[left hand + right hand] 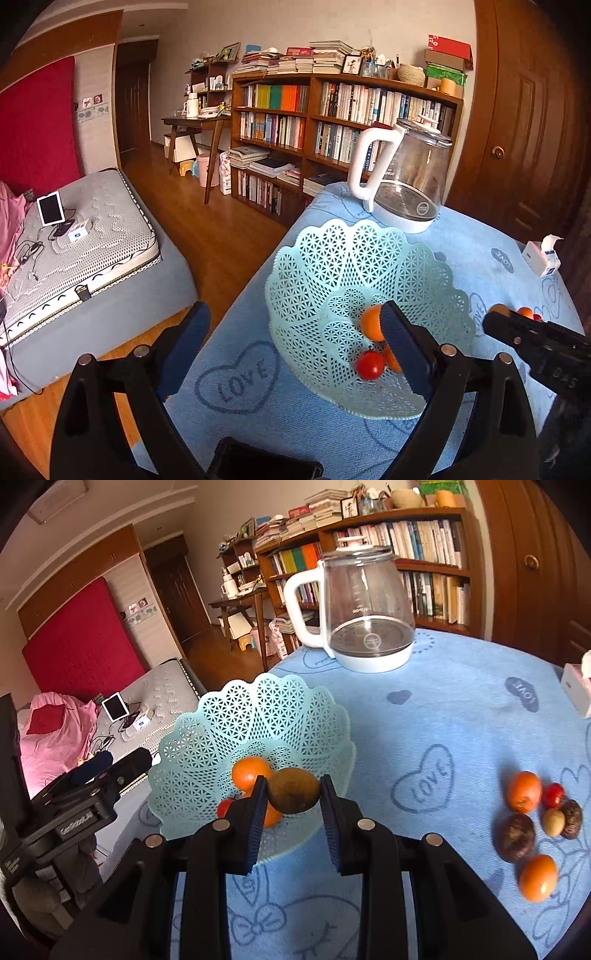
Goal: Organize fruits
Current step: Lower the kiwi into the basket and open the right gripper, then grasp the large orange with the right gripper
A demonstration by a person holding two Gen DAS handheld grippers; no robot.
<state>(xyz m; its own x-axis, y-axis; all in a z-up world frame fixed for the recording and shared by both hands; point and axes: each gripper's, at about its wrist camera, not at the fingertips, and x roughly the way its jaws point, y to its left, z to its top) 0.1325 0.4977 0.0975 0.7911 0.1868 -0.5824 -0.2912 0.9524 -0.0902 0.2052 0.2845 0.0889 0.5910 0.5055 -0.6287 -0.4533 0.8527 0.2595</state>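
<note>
The right gripper holds a brown kiwi between its two pads, clamped at the fruit's sides, just above the near rim of a pale blue lattice basket. The basket sits on a blue cloth printed with hearts and the word LOVE. Inside the basket lie an orange toward the far side, a second orange mostly hidden behind the left pad, and a red tomato at the left. The left gripper hangs with its jaws spread wide and nothing between them; its left finger stands out past the table edge over the floor, its right finger over the near side of the basket. In the left wrist view the tomato and two oranges show through the basket beside that right finger. On the cloth, well to the right of the basket, a cluster of fruit waits: an orange at the far end, a small red tomato just right of it, a yellowish small fruit, two dark round fruits, and another orange nearest. A glass kettle with a white handle stands at the far side of the table, beyond the basket. A white tissue pack lies at the far right edge.
</note>
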